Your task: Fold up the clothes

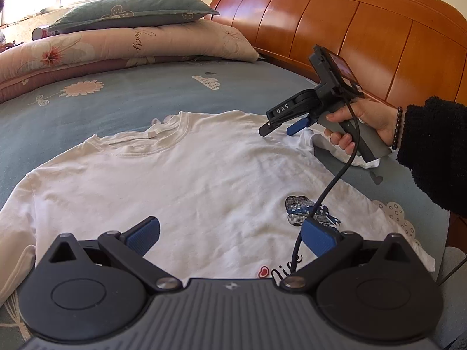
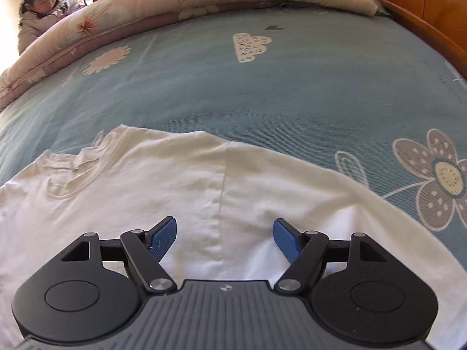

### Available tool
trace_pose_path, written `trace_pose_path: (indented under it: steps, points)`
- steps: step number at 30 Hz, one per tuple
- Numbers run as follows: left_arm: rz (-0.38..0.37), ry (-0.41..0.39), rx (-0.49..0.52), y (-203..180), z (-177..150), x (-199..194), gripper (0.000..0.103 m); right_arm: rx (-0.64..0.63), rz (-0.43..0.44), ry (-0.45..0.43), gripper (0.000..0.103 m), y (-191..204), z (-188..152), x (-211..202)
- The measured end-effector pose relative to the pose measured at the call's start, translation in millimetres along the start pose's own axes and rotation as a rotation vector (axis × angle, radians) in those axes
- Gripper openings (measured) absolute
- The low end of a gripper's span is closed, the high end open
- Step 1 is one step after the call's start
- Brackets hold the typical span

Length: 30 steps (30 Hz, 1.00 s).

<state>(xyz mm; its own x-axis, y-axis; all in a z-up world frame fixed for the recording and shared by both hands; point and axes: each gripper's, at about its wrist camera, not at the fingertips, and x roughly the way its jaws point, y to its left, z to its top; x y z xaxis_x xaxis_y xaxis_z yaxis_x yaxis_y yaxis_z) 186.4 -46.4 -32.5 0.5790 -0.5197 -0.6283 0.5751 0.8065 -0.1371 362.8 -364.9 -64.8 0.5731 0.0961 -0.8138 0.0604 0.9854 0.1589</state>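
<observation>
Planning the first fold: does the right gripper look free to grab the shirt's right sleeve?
Probably yes. The right gripper hangs open over the white T-shirt by the shoulder seam, and the sleeve lies flat with nothing on it.

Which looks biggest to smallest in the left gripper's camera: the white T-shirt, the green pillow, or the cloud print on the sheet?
1. white T-shirt, though it is nearest the camera
2. green pillow, farther off
3. cloud print, smallest by far
</observation>
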Motion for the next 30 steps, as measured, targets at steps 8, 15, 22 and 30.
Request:
trace_pose_path:
  steps: [8,15,22,30]
  points:
    - [-0.052,0.006,-0.015,-6,0,0,0.102,0.135,0.094,-0.109,0.078,-53,-18,-96]
    - [-0.087,0.018,0.024,-23,-3,4,0.102,0.362,-0.056,-0.143,0.078,-146,-78,-160]
    - [-0.081,0.034,0.031,-25,-5,10,0.102,0.741,0.058,-0.193,0.077,-224,-139,-156]
    - [-0.059,0.044,0.022,-20,-6,13,0.102,0.893,0.081,-0.264,0.077,-229,-136,-117]
